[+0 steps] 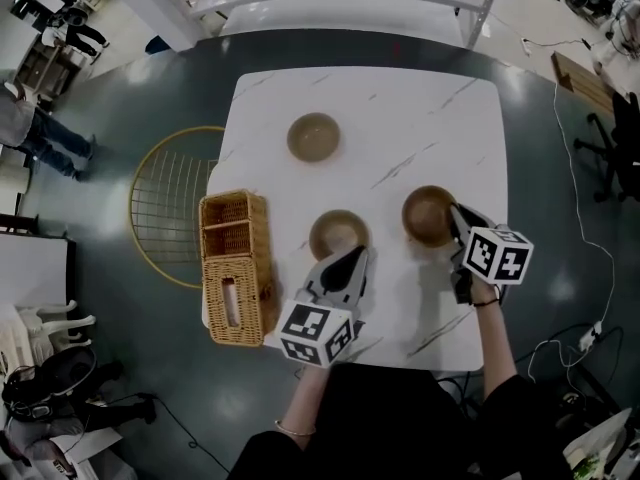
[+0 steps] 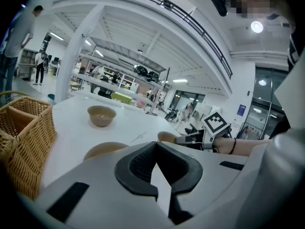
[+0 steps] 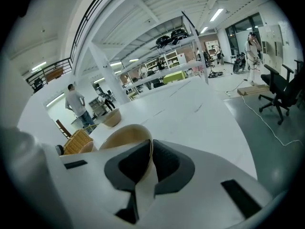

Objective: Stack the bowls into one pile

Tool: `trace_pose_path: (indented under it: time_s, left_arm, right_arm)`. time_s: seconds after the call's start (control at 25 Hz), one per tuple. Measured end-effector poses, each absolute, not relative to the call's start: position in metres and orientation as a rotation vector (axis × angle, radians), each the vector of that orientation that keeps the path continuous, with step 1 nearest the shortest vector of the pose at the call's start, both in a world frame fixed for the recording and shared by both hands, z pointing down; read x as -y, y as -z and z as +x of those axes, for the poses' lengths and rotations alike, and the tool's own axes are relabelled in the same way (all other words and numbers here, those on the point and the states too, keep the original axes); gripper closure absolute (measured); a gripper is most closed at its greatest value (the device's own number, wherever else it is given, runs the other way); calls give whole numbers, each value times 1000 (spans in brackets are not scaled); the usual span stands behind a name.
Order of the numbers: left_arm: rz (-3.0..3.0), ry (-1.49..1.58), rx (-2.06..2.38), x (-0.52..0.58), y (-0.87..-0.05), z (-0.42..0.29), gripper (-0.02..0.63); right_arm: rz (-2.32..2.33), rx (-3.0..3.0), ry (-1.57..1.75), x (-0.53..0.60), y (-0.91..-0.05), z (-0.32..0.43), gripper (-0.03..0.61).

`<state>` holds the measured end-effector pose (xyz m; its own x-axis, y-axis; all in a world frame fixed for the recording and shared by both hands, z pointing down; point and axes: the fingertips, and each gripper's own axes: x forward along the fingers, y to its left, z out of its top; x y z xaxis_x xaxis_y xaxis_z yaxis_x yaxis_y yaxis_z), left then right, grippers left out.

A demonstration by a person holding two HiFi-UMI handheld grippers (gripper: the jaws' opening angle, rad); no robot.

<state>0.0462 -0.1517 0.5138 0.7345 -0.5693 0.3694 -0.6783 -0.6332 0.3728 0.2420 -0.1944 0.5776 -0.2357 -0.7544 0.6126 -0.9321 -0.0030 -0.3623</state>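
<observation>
Three tan bowls stand on the white marble table [image 1: 400, 118]. The far bowl [image 1: 313, 136] sits alone at the back. The middle bowl [image 1: 338, 234] is just ahead of my left gripper [image 1: 358, 254], whose jaws meet with nothing between them; in the left gripper view this bowl [image 2: 102, 150] lies just beyond the left jaw. My right gripper [image 1: 455, 211] is shut on the near right rim of the right bowl [image 1: 428, 215]. The right gripper view shows that rim [image 3: 125, 136] pinched between the pads [image 3: 162, 159].
A wicker basket [image 1: 235, 268] with a tissue-box cover stands at the table's left edge, close to my left gripper. A gold wire chair [image 1: 175, 203] stands beside the table on the left. People walk far off in the hall.
</observation>
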Motion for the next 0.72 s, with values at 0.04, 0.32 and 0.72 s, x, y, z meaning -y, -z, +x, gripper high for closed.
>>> trace_pose_path:
  time_s: [0.04, 0.32, 0.72]
  left_arm:
    - [2440, -292, 956, 152, -513, 44, 600]
    - [2395, -264, 1067, 151, -505, 11, 600]
    - [2312, -238, 1238, 148, -504, -41, 600]
  right_arm:
    - [1767, 2046, -1078, 195, -575, 240, 552]
    - [1698, 2175, -1106, 201, -550, 210, 552]
    - [1533, 2359, -1097, 207, -526, 147, 552]
